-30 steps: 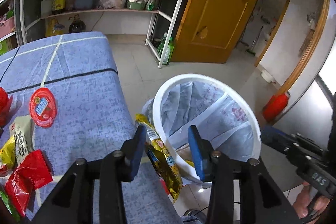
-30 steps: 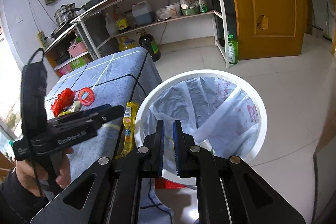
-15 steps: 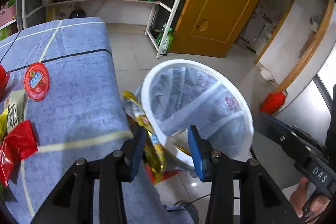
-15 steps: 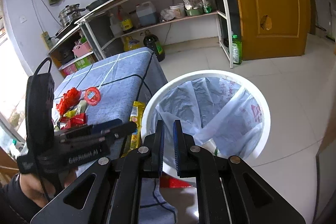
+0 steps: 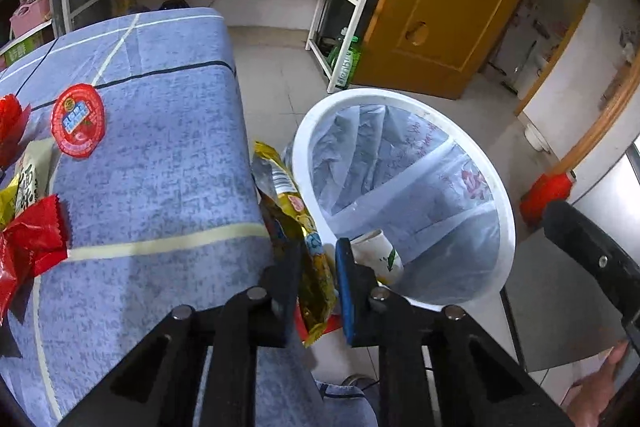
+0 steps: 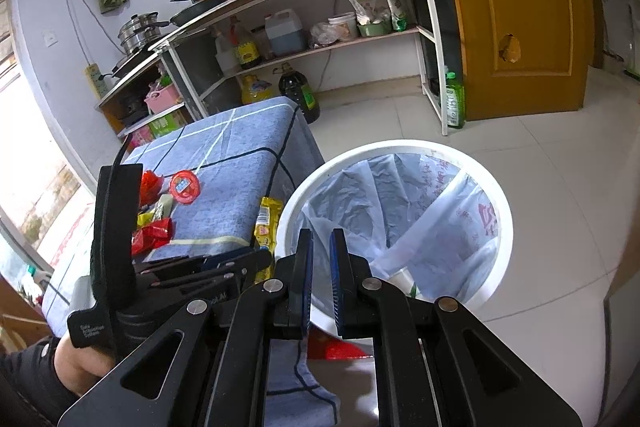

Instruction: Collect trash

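Note:
A yellow snack wrapper (image 5: 284, 195) hangs over the edge of the blue-clothed table (image 5: 160, 167), against the white bin's rim (image 5: 400, 95). My left gripper (image 5: 316, 267) is closing its jaws on the wrapper's lower part, and the pads squeeze it. The right wrist view shows the same wrapper (image 6: 267, 223) beside the bin (image 6: 400, 145). My right gripper (image 6: 320, 255) is shut and empty, hovering over the bin's near rim. A paper cup (image 5: 378, 255) lies in the lined bin. On the table sit a round red lid (image 5: 78, 121) and red wrappers (image 5: 34, 243).
A white metal shelf rack (image 6: 430, 27) with bottles and jugs stands behind the table, next to a yellow door (image 6: 520, 7). A green bottle (image 6: 454, 103) stands by the rack's leg. A red object (image 5: 546, 193) sits on the floor right of the bin.
My left gripper sank toward the table edge and its jaws closed from wide apart onto the yellow wrapper. The right gripper stayed shut and still.

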